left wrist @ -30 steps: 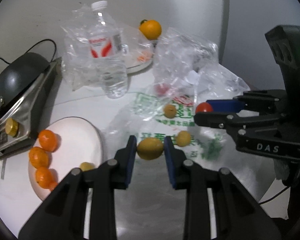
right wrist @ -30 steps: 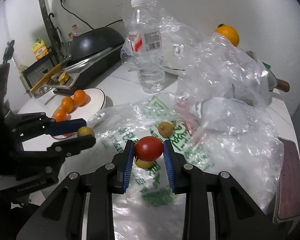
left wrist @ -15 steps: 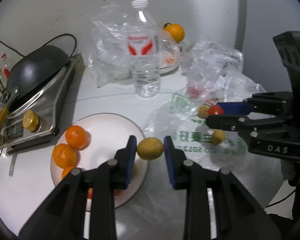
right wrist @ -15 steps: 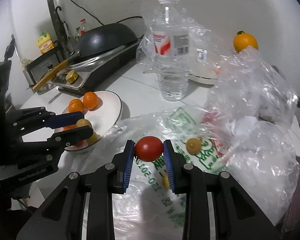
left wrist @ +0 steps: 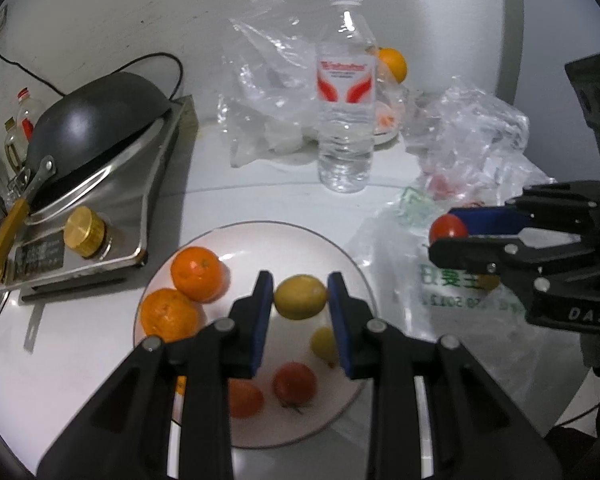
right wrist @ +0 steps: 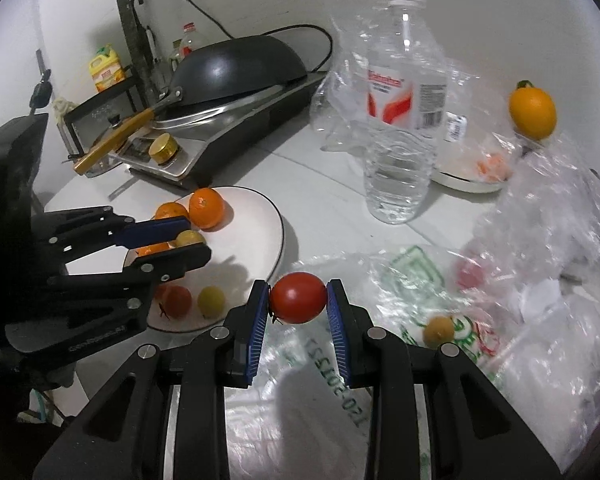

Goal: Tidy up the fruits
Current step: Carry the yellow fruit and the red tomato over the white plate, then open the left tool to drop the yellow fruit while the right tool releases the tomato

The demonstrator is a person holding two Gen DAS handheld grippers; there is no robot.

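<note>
**A:** where's the left gripper point(left wrist: 300, 297) at rn?

**B:** it's pointing forward and a bit down, blue pads point(left wrist: 261, 312) pinched on a yellow fruit point(left wrist: 300, 296), both pads touching it.

**A:** and the right gripper point(right wrist: 298, 298)?

**B:** it sits off to the right of the left one, angled toward it, fingers level, clamped on a red tomato point(right wrist: 298, 298) right at the fingertips.

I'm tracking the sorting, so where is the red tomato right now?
The red tomato is clamped in the right gripper, held over the printed plastic bag just right of the white plate, short of the left gripper.
</note>
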